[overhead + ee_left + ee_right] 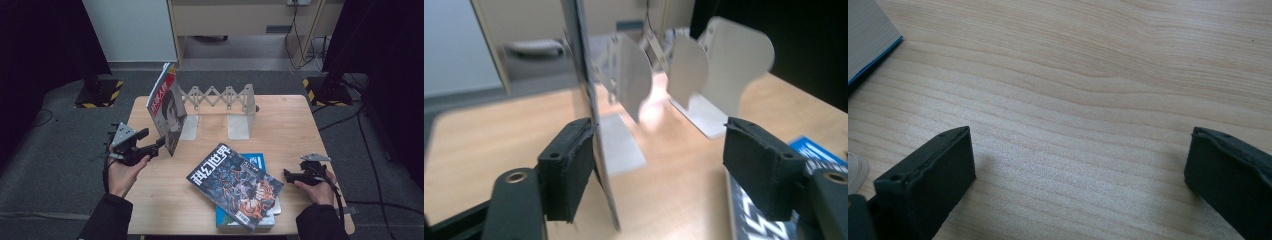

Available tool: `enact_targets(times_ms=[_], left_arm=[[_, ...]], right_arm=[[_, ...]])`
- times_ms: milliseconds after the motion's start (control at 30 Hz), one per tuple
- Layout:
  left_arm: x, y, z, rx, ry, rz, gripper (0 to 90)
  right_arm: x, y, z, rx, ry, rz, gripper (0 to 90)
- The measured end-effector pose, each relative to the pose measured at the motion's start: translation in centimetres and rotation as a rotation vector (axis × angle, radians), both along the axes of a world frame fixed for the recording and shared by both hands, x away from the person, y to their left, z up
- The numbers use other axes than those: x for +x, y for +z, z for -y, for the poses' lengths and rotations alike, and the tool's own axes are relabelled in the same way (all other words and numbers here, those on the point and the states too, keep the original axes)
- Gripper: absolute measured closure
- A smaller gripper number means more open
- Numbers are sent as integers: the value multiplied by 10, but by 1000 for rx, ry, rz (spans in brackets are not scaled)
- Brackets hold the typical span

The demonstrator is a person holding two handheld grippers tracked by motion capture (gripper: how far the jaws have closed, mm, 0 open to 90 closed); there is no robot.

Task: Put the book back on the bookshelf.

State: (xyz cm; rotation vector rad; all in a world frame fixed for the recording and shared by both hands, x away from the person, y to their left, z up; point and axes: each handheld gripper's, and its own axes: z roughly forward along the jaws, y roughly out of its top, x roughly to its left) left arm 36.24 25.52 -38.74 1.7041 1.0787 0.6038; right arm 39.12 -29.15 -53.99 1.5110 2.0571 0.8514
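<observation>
I see the magazine [167,111] standing at the table's far left against the bookend rack [220,100]. Left gripper [159,144] spread around its edge (thin, floppy, glossy); grip near the spine.

Glossy paper magazine [167,107] stands at the left gripper [159,145]; its black pads [569,167] look matt, rubbery. Beyond, smooth pale metal bookends [239,120]; the table [280,130] is matt light wood.

Blue book [255,161] lies mostly hidden — under the dark magazine [235,184].

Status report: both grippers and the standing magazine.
Left gripper open, one finger beside upright magazine. Right gripper open over bare table. Magazine leans at bookend rack.
</observation>
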Motion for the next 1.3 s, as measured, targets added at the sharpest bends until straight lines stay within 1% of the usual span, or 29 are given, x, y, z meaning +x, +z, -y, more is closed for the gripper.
enact_targets(times_ms=[33, 67, 100, 133, 200, 233, 267, 333, 400, 433, 467, 533, 567, 633, 667, 700, 767, 800, 833, 867, 900, 967, 1067, 1133, 1233, 1267, 1300], left_arm=[[0, 0, 0, 0, 0, 0, 245], [-2, -5, 1, -2, -7, -12, 230], [-3, -8, 2, 7, -16, -25, 230], [-5, -12, 3, 4, -23, -34, 227], [-8, -21, 4, -25, -27, -45, 232], [-8, -25, 4, -30, -32, -56, 230], [-9, -28, 5, -26, -39, -68, 230], [-10, -37, 7, -35, -43, -76, 228], [-10, -39, 7, -39, -43, -79, 228], [-11, -41, 8, -47, -47, -87, 228], [-11, -45, 10, -67, -51, -99, 228], [-11, -47, 12, -72, -53, -104, 228], [-11, -50, 13, -74, -59, -113, 228], [-11, -55, 17, -55, -64, -116, 229], [-12, -56, 19, -53, -67, -117, 229], [-12, -57, 20, -55, -69, -119, 229], [-12, -58, 21, -54, -71, -120, 231], [-13, -61, 24, -52, -83, -127, 232], [-13, -61, 24, -52, -83, -127, 232], [-12, -63, 26, -50, -92, -137, 232], [-12, -65, 29, -42, -105, -145, 232], [-11, -67, 30, -39, -111, -149, 233], [-10, -72, 35, -51, -136, -173, 233], [-10, -75, 38, -49, -146, -184, 234], [-9, -78, 39, -50, -152, -193, 235], [-10, -82, 41, -57, -154, -211, 236], [-10, -83, 43, -46, -151, -218, 237]], right_arm=[[0, 0, 0, 0, 0, 0, 2], [0, 0, 0, 0, 0, 0, 2], [0, 0, 0, 0, 0, 0, 2], [0, 0, 0, 0, 0, 0, 2], [0, 0, 0, 1, -4, -4, 2], [0, 0, -1, 1, -7, -2, 2], [0, 0, -1, 1, -7, -2, 2], [0, 0, -1, 1, -7, -2, 2], [0, 0, -1, 1, -7, -2, 2], [0, 0, -1, 1, -7, -2, 2], [0, 0, -1, 1, -8, -2, 3], [-1, 0, -1, 0, -11, -1, 6], [-1, 0, -1, 5, -18, 1, 30], [-2, 3, -1, 1, -16, -10, 83], [-3, 5, -1, -1, -23, -15, 130], [-4, 8, -1, -5, -15, -28, 177], [-5, 9, -1, -6, -13, -27, 186], [-7, 14, -3, -8, -8, -4, 199], [-7, 14, -3, -8, -8, -4, 199], [-8, 16, -4, -7, -5, 2, 204], [-12, 21, -7, -2, 12, 23, 208], [-15, 26, -10, 10, 17, 32, 209], [-21, 34, -15, 37, 34, 44, 215], [-25, 38, -17, 45, 45, 58, 223], [-28, 42, -21, 53, 61, 63, 230], [-31, 45, -24, 59, 82, 73, 237], [-32, 46, -26, 64, 87, 75, 242]])
